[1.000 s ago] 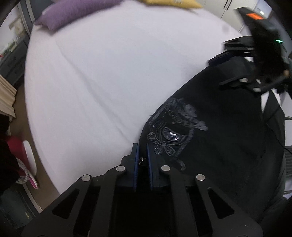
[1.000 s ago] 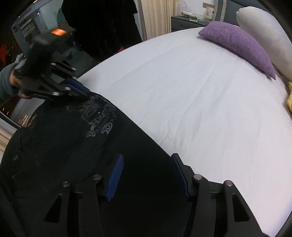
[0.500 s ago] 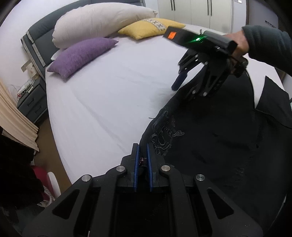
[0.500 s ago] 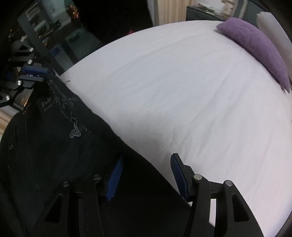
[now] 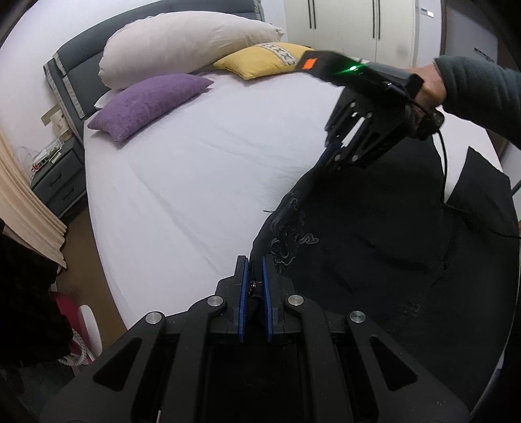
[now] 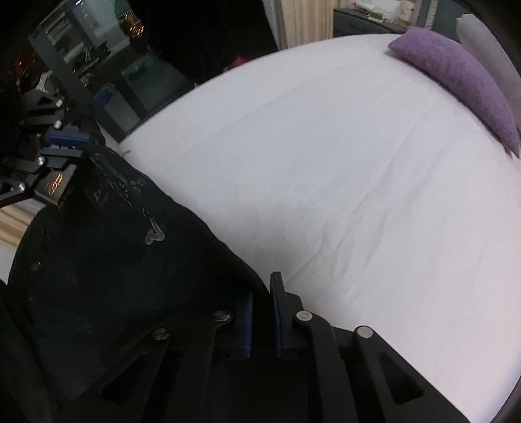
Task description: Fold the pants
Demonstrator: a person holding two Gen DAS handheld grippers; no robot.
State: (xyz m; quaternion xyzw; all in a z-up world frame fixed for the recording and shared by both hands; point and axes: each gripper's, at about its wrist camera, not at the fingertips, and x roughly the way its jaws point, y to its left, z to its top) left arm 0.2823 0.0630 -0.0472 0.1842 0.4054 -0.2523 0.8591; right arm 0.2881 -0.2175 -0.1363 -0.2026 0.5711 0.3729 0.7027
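Black pants (image 5: 374,247) with a grey printed pattern hang stretched between my two grippers above the white bed (image 5: 195,169). My left gripper (image 5: 255,263) is shut on one corner of the pants' top edge. My right gripper (image 6: 263,286) is shut on the other corner; it also shows in the left wrist view (image 5: 332,156), held by a hand in a dark sleeve. In the right wrist view the pants (image 6: 107,247) fill the left half, and my left gripper (image 6: 65,143) shows at the far left.
A purple pillow (image 5: 149,97), a white pillow (image 5: 185,55) and a yellow pillow (image 5: 260,58) lie by the grey headboard. A grey nightstand (image 5: 55,175) and beige curtain (image 5: 26,218) stand left of the bed. White wardrobe doors (image 5: 358,26) are behind.
My right gripper has shut on the pants' edge; it was open before. Both grippers have risen, lifting the pants' top edge off the bed.
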